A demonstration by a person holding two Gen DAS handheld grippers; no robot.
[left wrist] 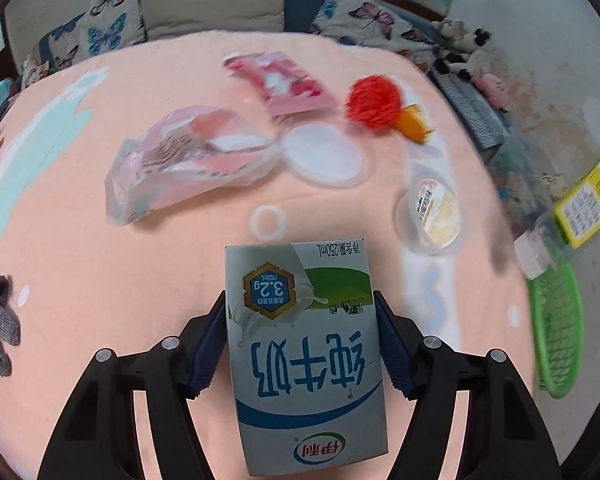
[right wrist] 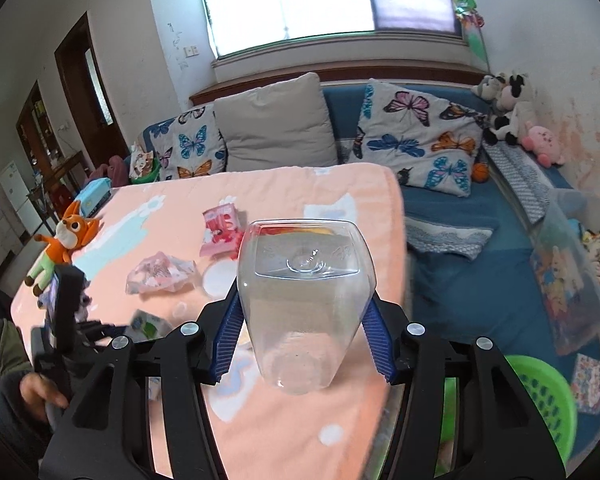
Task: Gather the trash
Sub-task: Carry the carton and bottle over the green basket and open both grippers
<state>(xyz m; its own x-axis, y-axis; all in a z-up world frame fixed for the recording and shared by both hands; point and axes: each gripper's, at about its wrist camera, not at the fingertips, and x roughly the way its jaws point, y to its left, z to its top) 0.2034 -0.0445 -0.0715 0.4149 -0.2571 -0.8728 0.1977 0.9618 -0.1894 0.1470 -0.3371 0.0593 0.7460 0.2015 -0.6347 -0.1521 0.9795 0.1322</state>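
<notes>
On my left gripper (left wrist: 300, 344) the blue pads sit against both sides of a milk carton (left wrist: 304, 356), so I count it gripped; the carton is upside down to my camera and fills the lower middle of that view. My right gripper (right wrist: 304, 340) has its jaws closed on a clear plastic bottle (right wrist: 304, 304), base pointing away from me, held over the table's near right corner.

The peach tablecloth (left wrist: 100, 280) has open cloth ahead and to the left of the carton. Farther out lie a crumpled clear bag (left wrist: 188, 160), a round white lid (left wrist: 324, 154), a pink wrapper (left wrist: 288, 82), a red mesh ball (left wrist: 374, 102) and a small clear cup (left wrist: 430, 212) near the right edge. Beyond that edge hangs the green basket (left wrist: 556, 328), with the bottle's cap end above its rim there (blurred).

Only the right view shows the sofa (right wrist: 480, 208) behind the table, the window (right wrist: 292, 0), an orange fox toy (right wrist: 66, 236) on the left edge, and a person's hand (right wrist: 40, 394) at lower left. Only the left view shows the cup and mesh ball.
</notes>
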